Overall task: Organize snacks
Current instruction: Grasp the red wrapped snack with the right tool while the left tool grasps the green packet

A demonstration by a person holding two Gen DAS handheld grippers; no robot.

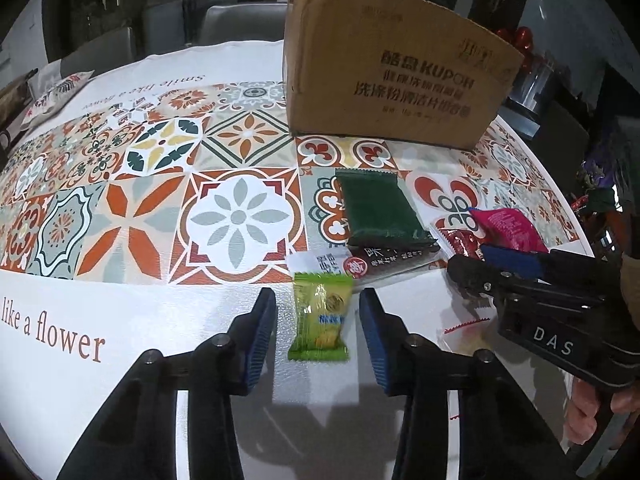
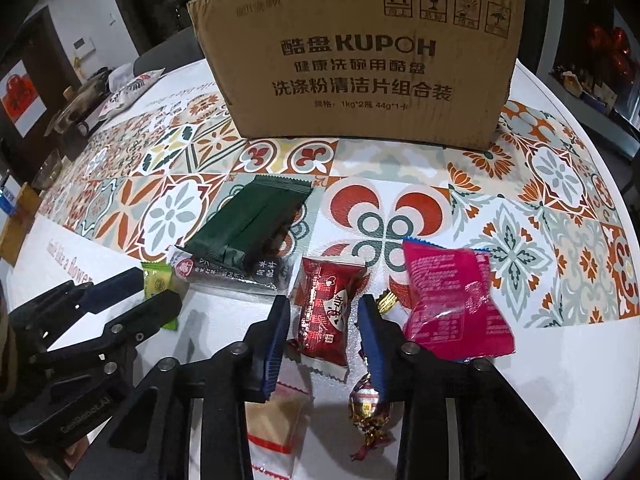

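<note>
A light green snack packet point(image 1: 320, 316) lies on the table between the open fingers of my left gripper point(image 1: 318, 300). My right gripper point(image 2: 323, 308) is open around a red snack packet point(image 2: 326, 316), not closed on it. A dark green packet point(image 2: 252, 220) lies on a dark labelled packet point(image 2: 236, 274). A magenta packet point(image 2: 452, 300) lies to the right. A foil-wrapped candy point(image 2: 366, 412) and a clear-wrapped biscuit point(image 2: 276, 424) lie near the right fingers. A cardboard box point(image 2: 360, 64) stands behind. The left gripper also shows in the right wrist view point(image 2: 156, 300).
The round table point(image 1: 140, 320) has a tiled-pattern cloth. A patterned pouch point(image 1: 56, 96) lies at the far left. Chairs point(image 1: 236, 24) stand behind the table. Glasses and small items point(image 2: 76, 108) sit at the left edge. The right gripper's body point(image 1: 560, 308) is close to my left fingers.
</note>
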